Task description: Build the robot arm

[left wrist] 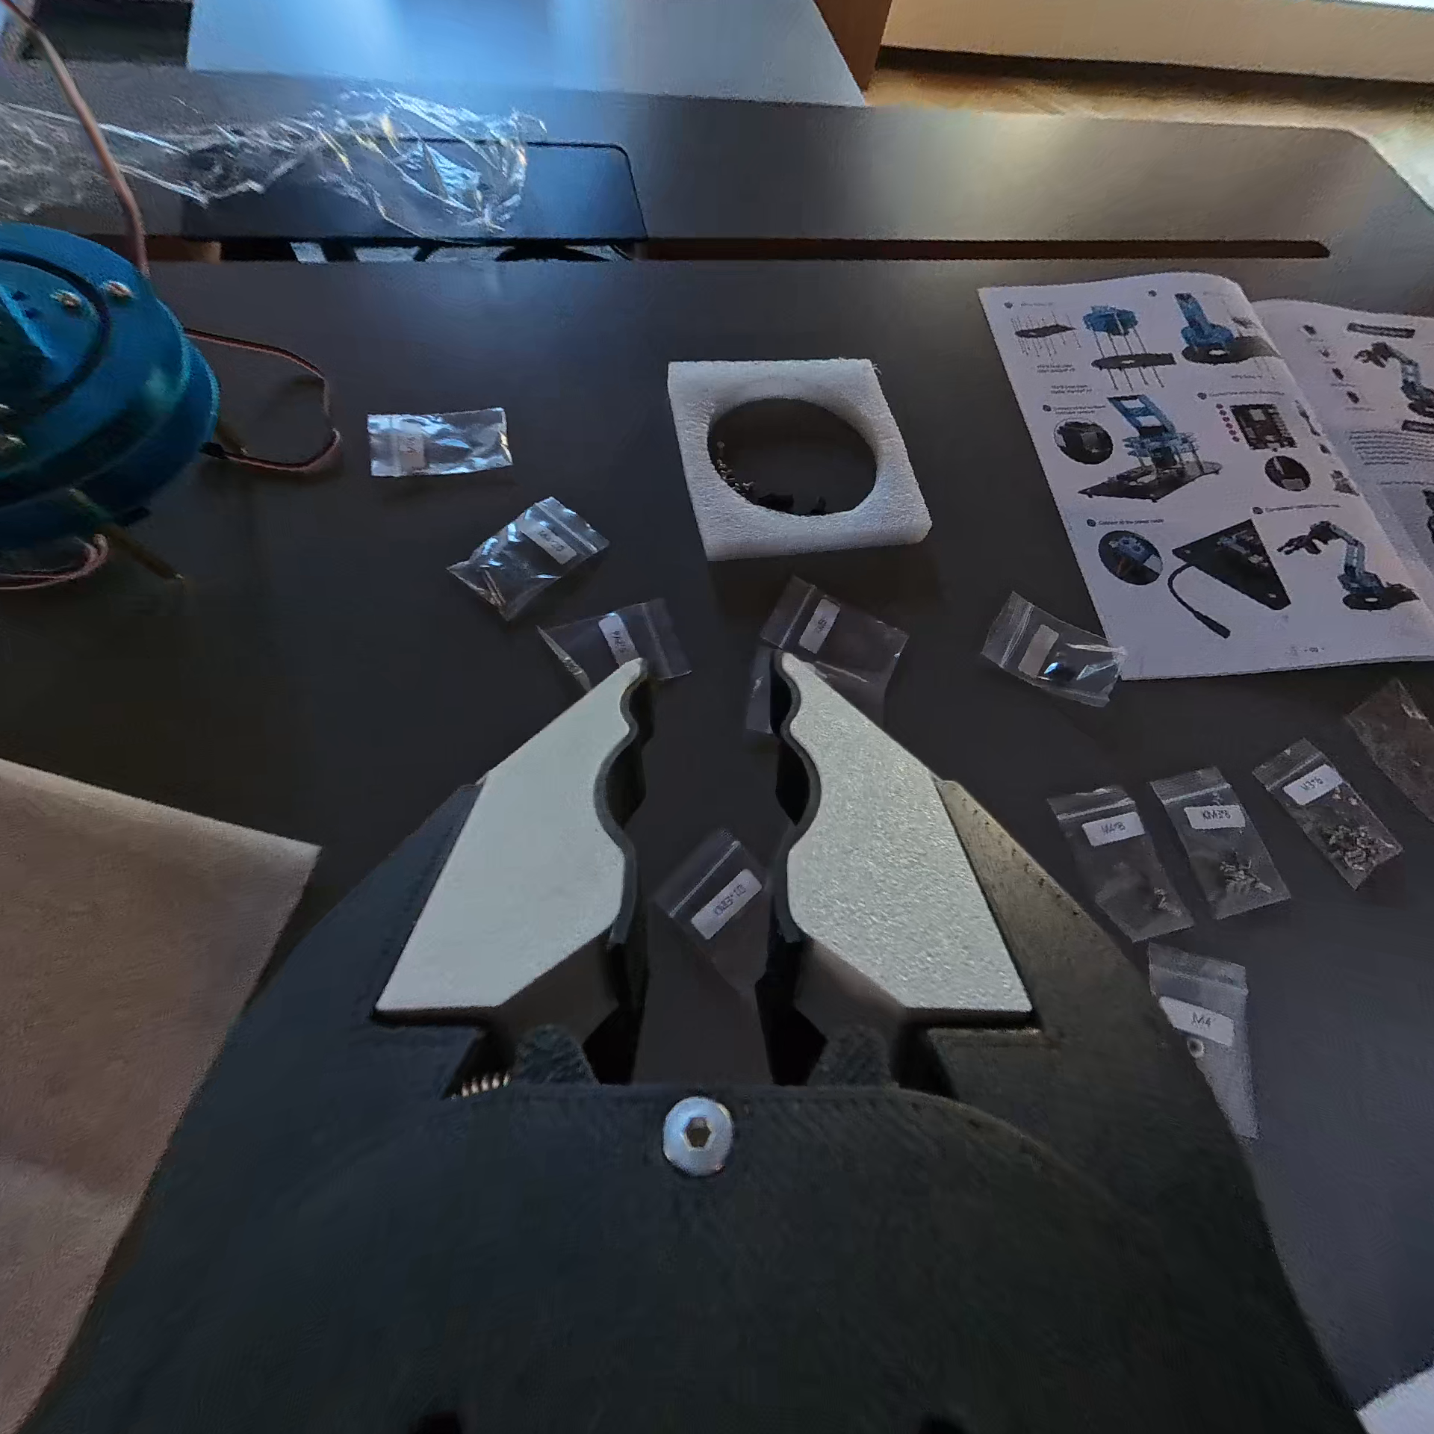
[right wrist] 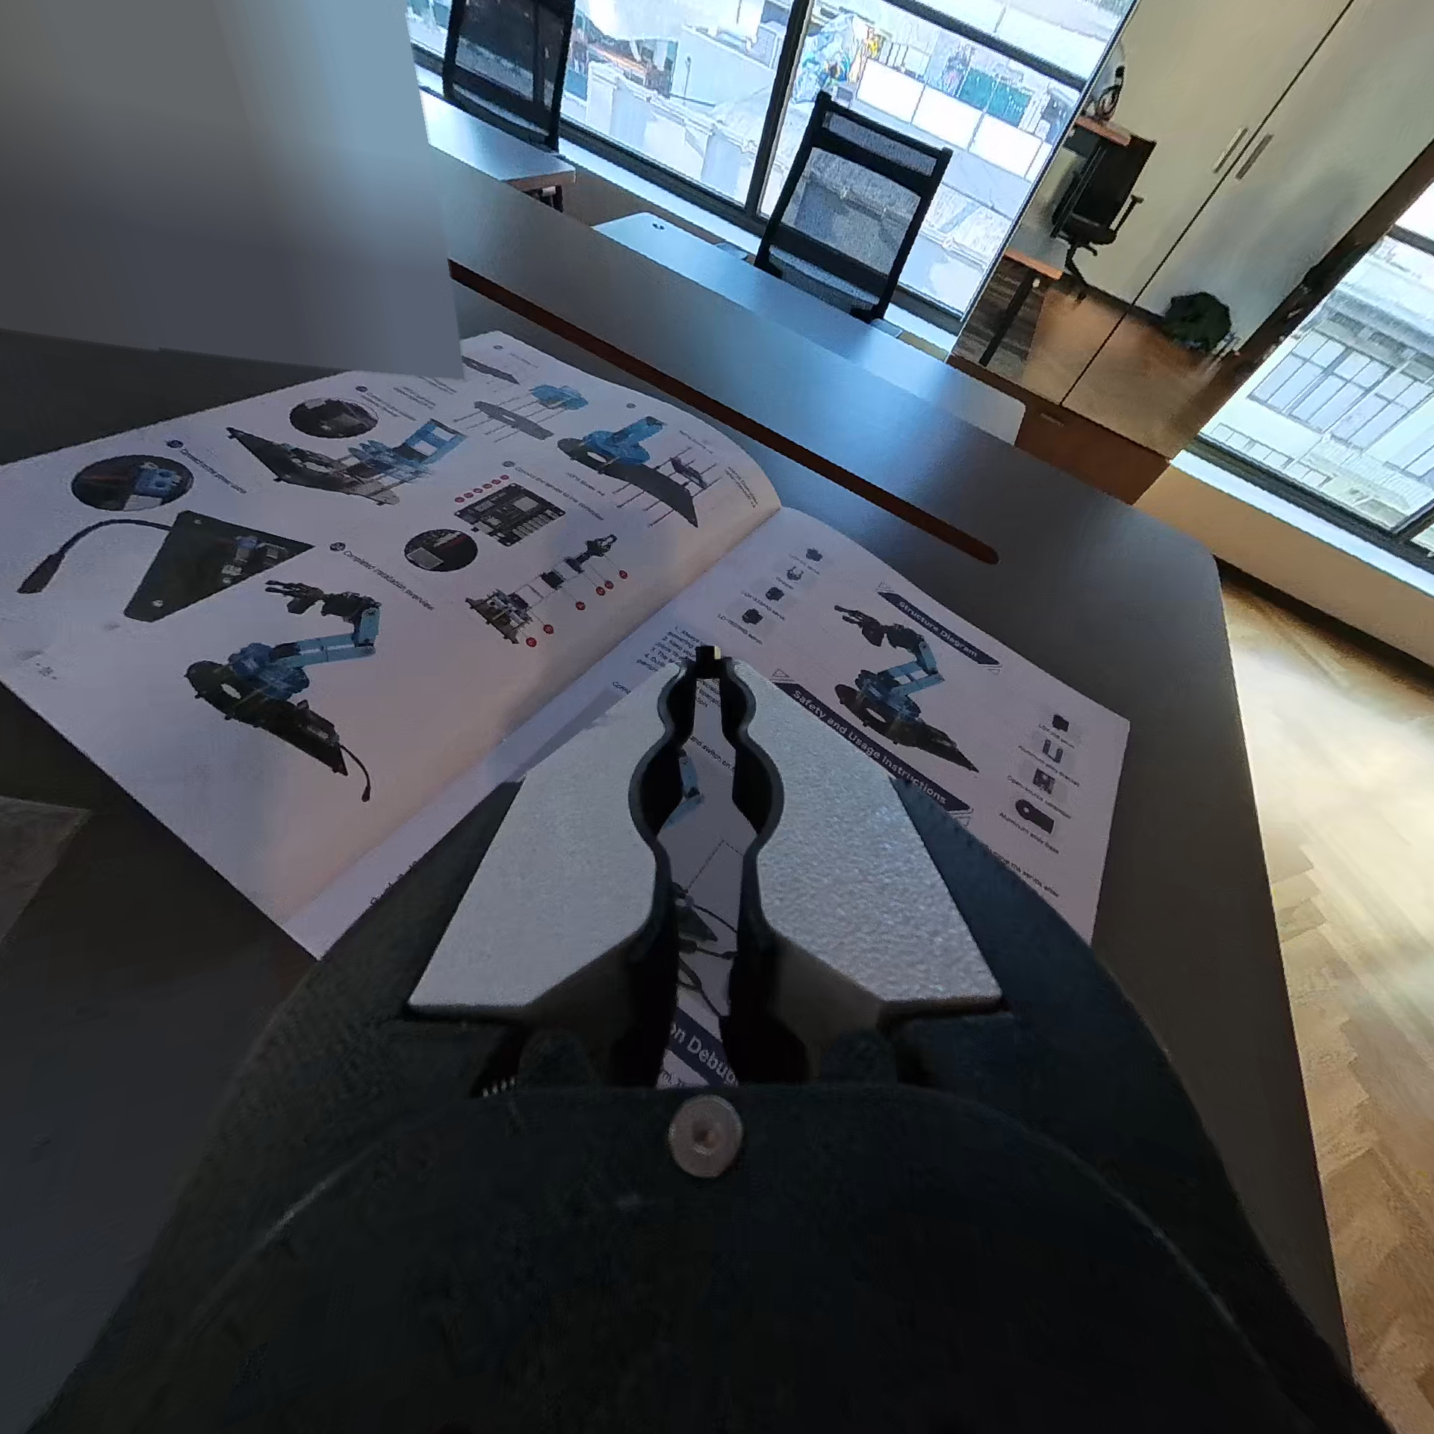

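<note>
Your right gripper (right wrist: pixel 708 666) pinches a small dark part (right wrist: pixel 704 658) at its tips, pointing away, above the open manual (right wrist: pixel 434 590). Your left gripper (left wrist: pixel 708 675), jaws spread, hovers over labelled clear bags (left wrist: pixel 718 892); foam square (left wrist: pixel 795 454) beyond.

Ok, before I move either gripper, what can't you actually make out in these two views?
- Left wrist view: blue round assembly is cut off by the left edge.
- Left wrist view: the contents of the foam square hole are too small and dark to identify.
- Right wrist view: tiny dark piece pinched by the right gripper is too small to identify.
- Right wrist view: a grey patch hides the booklet far corner.
</note>
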Tool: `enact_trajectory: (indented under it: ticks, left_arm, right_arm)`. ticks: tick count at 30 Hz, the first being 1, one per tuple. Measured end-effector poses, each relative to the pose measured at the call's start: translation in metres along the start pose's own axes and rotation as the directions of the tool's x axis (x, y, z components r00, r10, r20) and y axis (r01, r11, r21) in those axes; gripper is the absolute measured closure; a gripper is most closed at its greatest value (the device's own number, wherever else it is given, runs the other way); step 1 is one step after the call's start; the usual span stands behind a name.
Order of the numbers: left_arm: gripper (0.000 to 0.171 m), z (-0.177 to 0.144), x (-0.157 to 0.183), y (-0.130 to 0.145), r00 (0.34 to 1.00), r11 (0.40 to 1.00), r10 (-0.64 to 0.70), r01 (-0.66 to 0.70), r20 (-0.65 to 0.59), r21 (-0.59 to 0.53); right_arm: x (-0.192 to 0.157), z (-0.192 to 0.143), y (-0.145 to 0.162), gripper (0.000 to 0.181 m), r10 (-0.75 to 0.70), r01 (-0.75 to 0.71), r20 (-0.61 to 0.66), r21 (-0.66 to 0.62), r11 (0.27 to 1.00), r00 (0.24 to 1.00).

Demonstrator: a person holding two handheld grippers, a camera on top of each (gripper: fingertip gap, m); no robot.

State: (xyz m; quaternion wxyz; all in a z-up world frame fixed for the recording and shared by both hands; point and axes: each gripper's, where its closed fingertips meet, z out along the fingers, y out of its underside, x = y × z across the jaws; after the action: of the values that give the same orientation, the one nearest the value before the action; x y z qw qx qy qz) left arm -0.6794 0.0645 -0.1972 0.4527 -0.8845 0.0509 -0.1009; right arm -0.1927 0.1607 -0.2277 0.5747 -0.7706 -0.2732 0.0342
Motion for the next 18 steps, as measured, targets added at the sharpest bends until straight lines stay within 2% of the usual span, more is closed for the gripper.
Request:
enact_trajectory:
  ticks: [3, 5, 7, 10, 12, 15, 18]
  left_arm:
    - [0.145, -0.022, -0.01, -0.007, 0.998, 0.999, 0.027, -0.029, 0.05, 0.039]
    - [0.145, -0.051, -0.027, -0.016, 0.988, 0.994, 0.056, -0.068, 0.144, 0.084]
    - [0.146, -0.097, -0.051, -0.031, 0.955, 0.981, 0.082, -0.128, 0.285, 0.146]
    - [0.146, -0.183, -0.089, -0.049, 0.862, 0.951, 0.068, -0.208, 0.502, 0.228]
    - [0.146, -0.235, -0.109, -0.052, 0.807, 0.935, 0.029, -0.231, 0.59, 0.27]
    - [0.145, -0.281, -0.129, -0.039, 0.787, 0.933, -0.022, -0.205, 0.617, 0.295]
    - [0.145, -0.292, -0.144, -0.012, 0.83, 0.943, -0.088, -0.108, 0.551, 0.314]
  right_arm:
    - [0.001, 0.0, 0.002, 0.177, -0.04, 0.04, -0.007, -0.007, 0.999, 0.999]
    - [0.003, -0.001, 0.001, 0.177, -0.067, 0.067, -0.017, -0.001, 0.998, 0.998]
    - [0.004, -0.003, -0.002, 0.178, -0.073, 0.073, -0.023, 0.011, 0.997, 0.997]
    - [-0.001, 0.0, -0.008, 0.178, -0.063, 0.062, 0.016, 0.062, 0.996, 0.998]
    - [-0.008, 0.005, -0.011, 0.178, -0.059, 0.055, 0.046, 0.088, 0.995, 0.997]
    - [-0.032, 0.007, -0.031, 0.177, -0.116, 0.105, 0.073, 0.132, 0.986, 0.991]
    - [-0.088, 0.012, -0.061, 0.178, -0.231, 0.202, 0.164, 0.176, 0.963, 0.959]
